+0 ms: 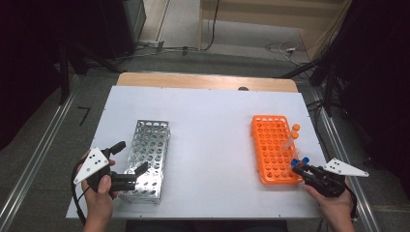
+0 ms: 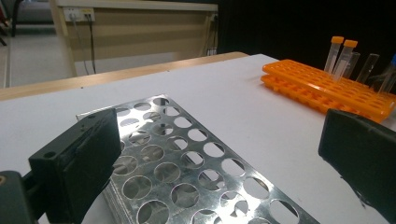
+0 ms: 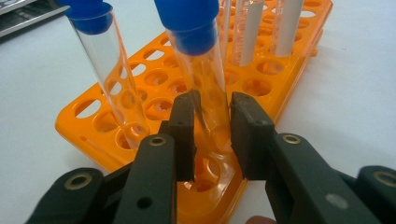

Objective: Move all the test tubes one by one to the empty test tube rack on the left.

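An orange tube rack (image 1: 270, 140) lies at the table's right. In its near corner stands a clear tube with a blue cap (image 3: 201, 60), and my right gripper (image 3: 212, 116) is shut on its lower body, one pad on each side. A second blue-capped tube (image 3: 109, 70) leans in a hole just left of it. In the high view the right gripper (image 1: 300, 169) sits at the rack's near right corner. My left gripper (image 1: 130, 157) stands open over the near end of a silver metal rack (image 1: 147, 154), with nothing between its jaws. That rack's (image 2: 187, 154) holes look empty.
Two orange-capped tubes (image 1: 293, 134) stand farther back in the orange rack, and clear tubes (image 3: 252, 28) rise behind the held one. The white table (image 1: 208, 125) has bare surface between the racks. A wooden edge (image 1: 203, 81) runs along its far side.
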Demonstrator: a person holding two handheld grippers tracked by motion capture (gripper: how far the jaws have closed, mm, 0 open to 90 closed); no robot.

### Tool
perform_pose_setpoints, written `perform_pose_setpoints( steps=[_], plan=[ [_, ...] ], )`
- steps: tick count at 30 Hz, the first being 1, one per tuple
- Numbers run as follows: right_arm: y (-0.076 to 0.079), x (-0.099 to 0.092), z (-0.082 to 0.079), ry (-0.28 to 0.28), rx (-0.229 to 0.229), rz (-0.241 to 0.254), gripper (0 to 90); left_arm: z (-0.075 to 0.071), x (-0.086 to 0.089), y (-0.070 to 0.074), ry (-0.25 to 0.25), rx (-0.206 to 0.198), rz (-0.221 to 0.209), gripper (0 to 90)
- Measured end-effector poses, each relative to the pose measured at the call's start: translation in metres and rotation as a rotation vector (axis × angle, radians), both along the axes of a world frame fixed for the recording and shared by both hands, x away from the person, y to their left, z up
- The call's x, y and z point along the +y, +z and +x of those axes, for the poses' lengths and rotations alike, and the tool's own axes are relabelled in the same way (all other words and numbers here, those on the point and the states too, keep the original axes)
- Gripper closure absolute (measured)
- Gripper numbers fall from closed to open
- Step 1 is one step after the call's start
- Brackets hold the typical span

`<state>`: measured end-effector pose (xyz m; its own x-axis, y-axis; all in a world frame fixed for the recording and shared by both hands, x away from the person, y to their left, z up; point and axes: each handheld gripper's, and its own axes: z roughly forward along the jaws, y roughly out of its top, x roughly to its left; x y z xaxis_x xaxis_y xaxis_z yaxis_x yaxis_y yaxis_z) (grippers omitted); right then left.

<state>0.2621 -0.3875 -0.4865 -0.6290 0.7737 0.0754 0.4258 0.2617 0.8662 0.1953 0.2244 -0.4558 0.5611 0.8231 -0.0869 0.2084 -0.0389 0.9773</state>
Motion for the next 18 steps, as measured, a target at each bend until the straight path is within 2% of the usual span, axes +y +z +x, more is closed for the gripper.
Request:
perform_pose_setpoints(
  steps=[9,18],
  plan=[
    [-0.0002,0.0005,-0.0007,-0.011,-0.009,-0.015,73.1,-0.0001,-0.001,-0.0002,-0.004,-0.001,0.006,0.0],
    [0.0039,-0.0032,0.0004,-0.016,0.006,0.008,74.9,-0.0004,-0.0014,0.0008,-0.004,-0.003,0.011,0.0]
  ],
)
